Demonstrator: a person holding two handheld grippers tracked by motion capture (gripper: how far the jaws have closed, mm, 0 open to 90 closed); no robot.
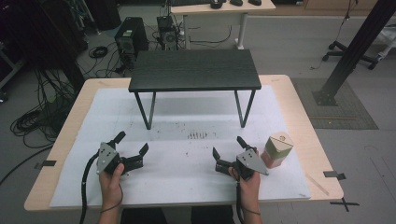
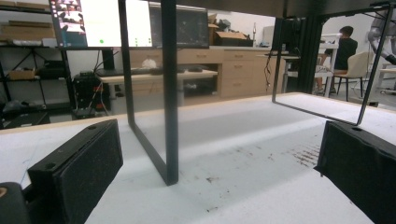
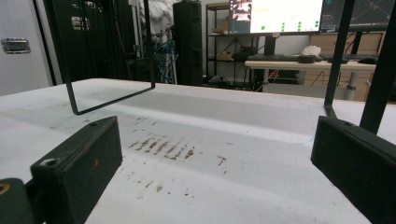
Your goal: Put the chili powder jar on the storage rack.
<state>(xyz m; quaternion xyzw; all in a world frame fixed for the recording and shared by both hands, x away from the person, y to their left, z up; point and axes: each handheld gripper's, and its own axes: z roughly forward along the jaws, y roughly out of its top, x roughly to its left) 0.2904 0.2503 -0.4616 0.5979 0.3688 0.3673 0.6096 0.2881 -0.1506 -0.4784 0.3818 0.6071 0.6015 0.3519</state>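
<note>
We see both grippers, left (image 1: 132, 143) and right (image 1: 228, 147), resting wide-jawed and empty on a stained white mat (image 1: 187, 158) over a wooden table (image 1: 299, 116); a black stand (image 1: 194, 70) straddles the mat, a carton (image 1: 277, 149) sits just right, desks and monitors behind.

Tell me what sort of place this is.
Probably a robotics or computing lab. Computer towers and loose cables sit on the floor beyond the table, monitors glow over a desk, and a person holds a gripper in each hand.
</note>
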